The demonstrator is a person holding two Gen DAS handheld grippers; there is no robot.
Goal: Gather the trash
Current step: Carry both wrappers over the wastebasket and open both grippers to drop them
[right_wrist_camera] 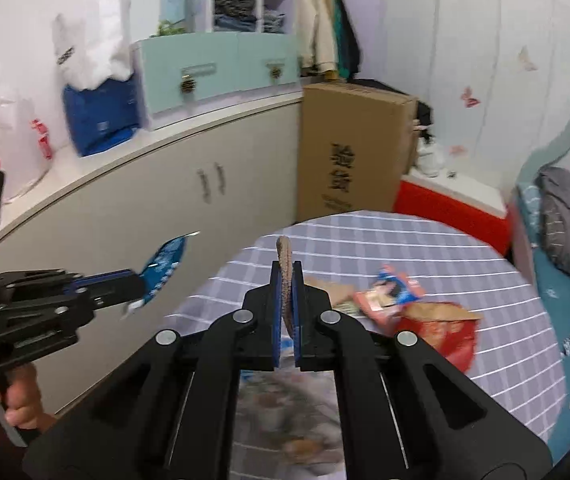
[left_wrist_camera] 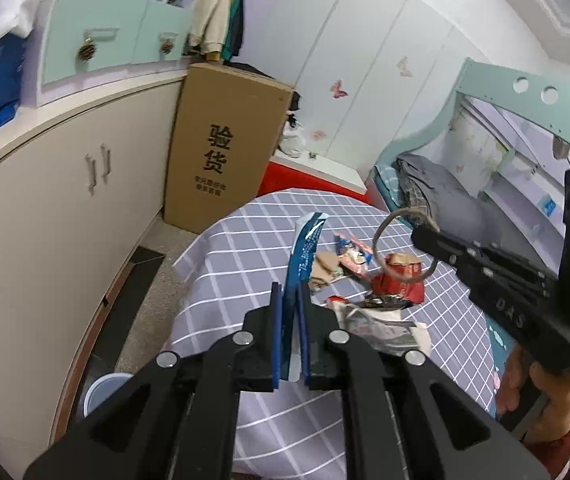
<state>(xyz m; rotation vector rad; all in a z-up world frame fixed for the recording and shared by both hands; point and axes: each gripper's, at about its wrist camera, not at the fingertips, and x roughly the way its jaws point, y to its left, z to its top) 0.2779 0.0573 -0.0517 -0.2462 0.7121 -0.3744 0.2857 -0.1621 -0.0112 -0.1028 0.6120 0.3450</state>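
Trash sits in both your tools, the left gripper (left_wrist_camera: 290,312) pinching a blue wrapper (left_wrist_camera: 305,246) upright and the right gripper (right_wrist_camera: 285,304) squeezing a brown ring (left_wrist_camera: 399,246), lifted clear of the table (left_wrist_camera: 245,256), leftover wrappers (left_wrist_camera: 397,276) at two o'clock.

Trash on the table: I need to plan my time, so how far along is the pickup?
In hand: left gripper holds a blue wrapper; right gripper holds a brown ring. Left: red packet, snack wrapper and silver wrapper on the table. Nothing visibly binned.

Black hand-held gripper (left_wrist_camera: 290,300), blue pads (left_wrist_camera: 276,332), silver rivets.
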